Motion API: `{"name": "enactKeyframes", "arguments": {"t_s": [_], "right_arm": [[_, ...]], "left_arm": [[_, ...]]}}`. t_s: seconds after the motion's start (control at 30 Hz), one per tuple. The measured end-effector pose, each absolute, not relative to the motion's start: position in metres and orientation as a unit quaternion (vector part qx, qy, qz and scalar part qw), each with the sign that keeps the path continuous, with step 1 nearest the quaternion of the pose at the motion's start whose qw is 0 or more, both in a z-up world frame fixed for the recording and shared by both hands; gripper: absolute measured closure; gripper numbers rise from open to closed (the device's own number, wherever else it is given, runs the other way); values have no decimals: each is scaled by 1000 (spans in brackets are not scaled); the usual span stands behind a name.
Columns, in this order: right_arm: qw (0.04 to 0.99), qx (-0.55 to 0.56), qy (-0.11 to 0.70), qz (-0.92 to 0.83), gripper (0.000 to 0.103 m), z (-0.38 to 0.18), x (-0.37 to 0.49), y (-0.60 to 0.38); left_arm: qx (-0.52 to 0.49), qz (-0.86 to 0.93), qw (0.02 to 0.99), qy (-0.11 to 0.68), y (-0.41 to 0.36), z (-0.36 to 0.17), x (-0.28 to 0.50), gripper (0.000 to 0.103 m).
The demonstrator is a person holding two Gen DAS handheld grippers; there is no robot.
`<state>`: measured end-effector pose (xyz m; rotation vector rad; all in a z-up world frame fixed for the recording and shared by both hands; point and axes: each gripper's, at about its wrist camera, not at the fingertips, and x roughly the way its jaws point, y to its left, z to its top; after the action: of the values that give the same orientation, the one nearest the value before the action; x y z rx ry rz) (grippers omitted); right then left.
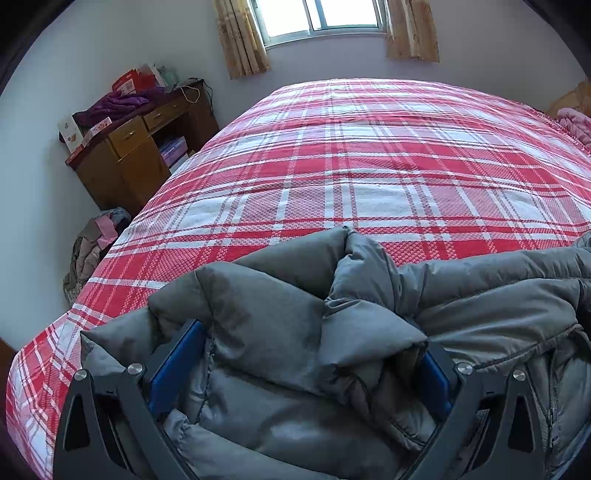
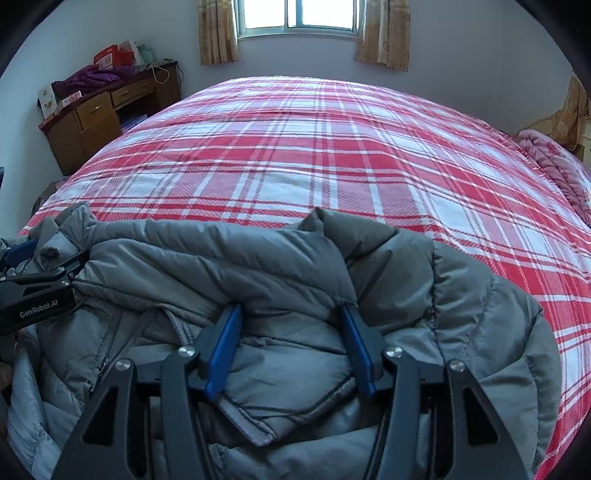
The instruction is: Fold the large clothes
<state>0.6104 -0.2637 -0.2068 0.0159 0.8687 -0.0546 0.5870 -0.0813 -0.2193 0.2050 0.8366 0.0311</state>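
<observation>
I count one grey jacket (image 2: 258, 266) on one bed (image 2: 314, 147), my two claws (image 1: 299, 354) (image 2: 291, 332), one window (image 2: 299, 14), two curtains (image 2: 218, 33), one table (image 2: 92, 110).

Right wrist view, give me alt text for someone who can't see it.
The right gripper has its blue jaws clamped on a bunched fold of a grey puffer jacket lying at the near edge of a bed with a red and white plaid cover. The left gripper grips the jacket at far left; a window and wooden desk sit beyond.
</observation>
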Motion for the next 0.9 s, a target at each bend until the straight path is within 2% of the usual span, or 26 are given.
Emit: {"name": "enactKeyframes", "arguments": {"t_s": [0.9], "right_arm": [[906, -5, 422, -33, 46, -210, 613, -261]], "left_arm": [[99, 14, 908, 407, -81, -220, 587, 1]]}}
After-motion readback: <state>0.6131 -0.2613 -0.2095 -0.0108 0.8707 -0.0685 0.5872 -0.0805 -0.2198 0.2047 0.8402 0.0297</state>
